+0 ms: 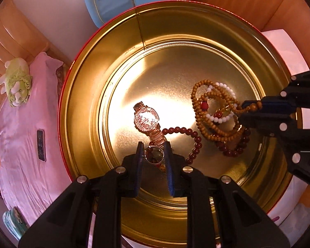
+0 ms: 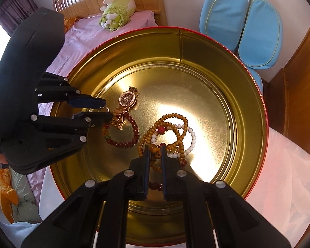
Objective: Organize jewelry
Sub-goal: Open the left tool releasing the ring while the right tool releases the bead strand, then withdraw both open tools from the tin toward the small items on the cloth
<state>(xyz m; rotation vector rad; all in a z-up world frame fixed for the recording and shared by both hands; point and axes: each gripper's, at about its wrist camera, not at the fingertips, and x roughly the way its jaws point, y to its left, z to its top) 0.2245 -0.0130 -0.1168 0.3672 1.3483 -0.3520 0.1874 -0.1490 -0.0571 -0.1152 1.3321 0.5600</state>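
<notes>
A round gold tin with a red rim holds the jewelry; it also shows in the right wrist view. A rose-gold jewelled watch lies near its middle. A dark red bead bracelet lies beside it. A tan wooden bead strand and a white bead bracelet lie tangled at the right. My left gripper holds a thin silver ring between its fingers, just above the tin floor. My right gripper is shut on the tan strand and is also seen in the left wrist view.
A bed with a pink sheet lies to the left, with a green plush toy and a phone on it. A blue chair stands behind the tin. A wooden cabinet is at the right.
</notes>
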